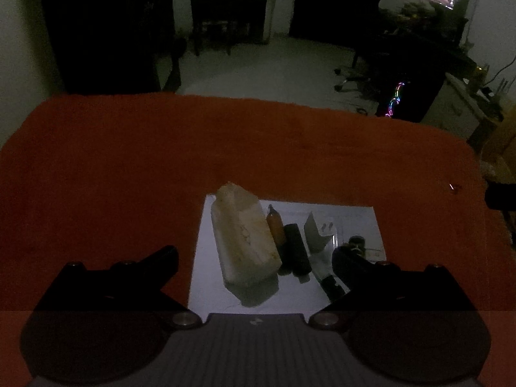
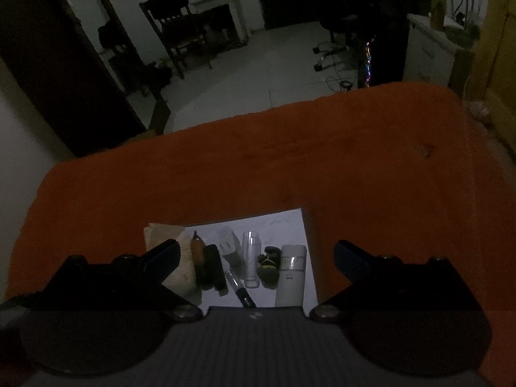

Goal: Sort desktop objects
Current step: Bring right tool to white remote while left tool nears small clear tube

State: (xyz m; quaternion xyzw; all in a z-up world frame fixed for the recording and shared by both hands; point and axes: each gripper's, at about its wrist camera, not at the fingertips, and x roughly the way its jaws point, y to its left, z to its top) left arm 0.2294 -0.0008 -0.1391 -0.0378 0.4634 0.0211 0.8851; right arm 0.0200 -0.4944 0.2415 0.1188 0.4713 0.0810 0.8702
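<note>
Hovering low over the orange counter [image 1: 129, 161], the left gripper [image 1: 258, 258] has fingers apart, nothing between them; the right gripper [image 2: 256, 251] likewise. Objects line the white sheet [image 2: 280, 222]: cream block [image 1: 242, 238], charger [image 1: 317, 233], clear tube [image 2: 251, 258], white remote [image 2: 292, 274].

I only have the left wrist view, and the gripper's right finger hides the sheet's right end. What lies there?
Observer: A white remote lies lengthwise at that end of the sheet.
Operator: Is anything between it and the plug?
Observer: Yes, a clear tube lies just right of the plug.
Operator: Is the right gripper holding something?
Observer: No, the right gripper is open and empty.
</note>
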